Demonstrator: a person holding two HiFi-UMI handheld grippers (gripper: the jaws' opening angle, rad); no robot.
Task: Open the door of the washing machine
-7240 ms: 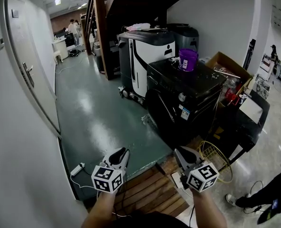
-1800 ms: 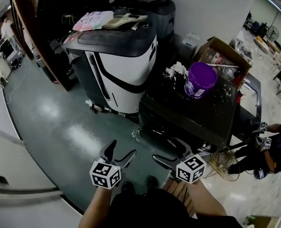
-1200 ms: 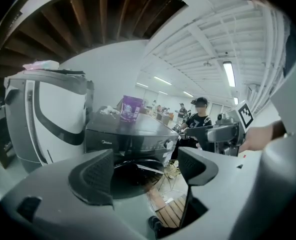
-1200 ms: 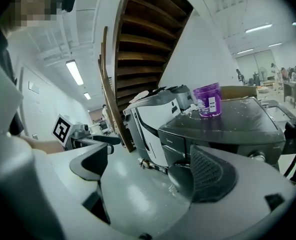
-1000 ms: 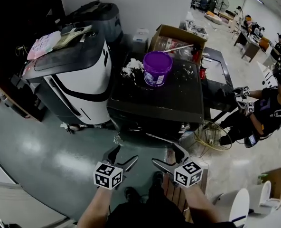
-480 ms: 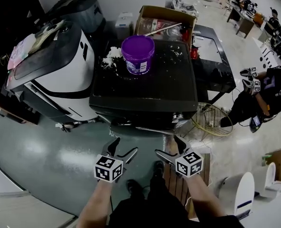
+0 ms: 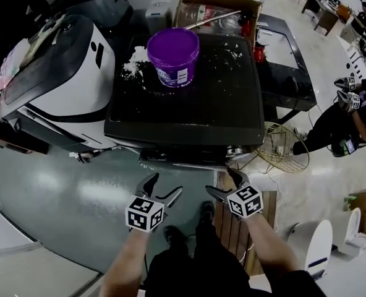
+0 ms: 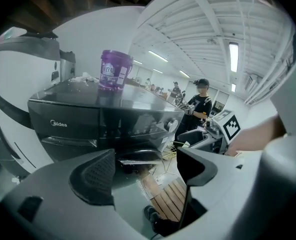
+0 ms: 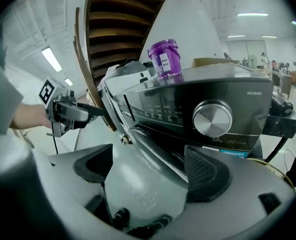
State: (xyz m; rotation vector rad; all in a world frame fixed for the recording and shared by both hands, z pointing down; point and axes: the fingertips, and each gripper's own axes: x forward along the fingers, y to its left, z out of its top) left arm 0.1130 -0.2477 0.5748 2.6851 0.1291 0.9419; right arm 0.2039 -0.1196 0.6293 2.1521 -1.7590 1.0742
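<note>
In front of the washing machine (image 7: 183, 113): left gripper (image 7: 166, 185), jaws wide apart, empty; right gripper (image 7: 220, 181), jaws apart, just narrowing, nothing between them.

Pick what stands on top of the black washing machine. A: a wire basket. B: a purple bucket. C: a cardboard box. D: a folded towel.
B: the purple bucket stands upright on the washing machine, toward the back of its top.
</note>
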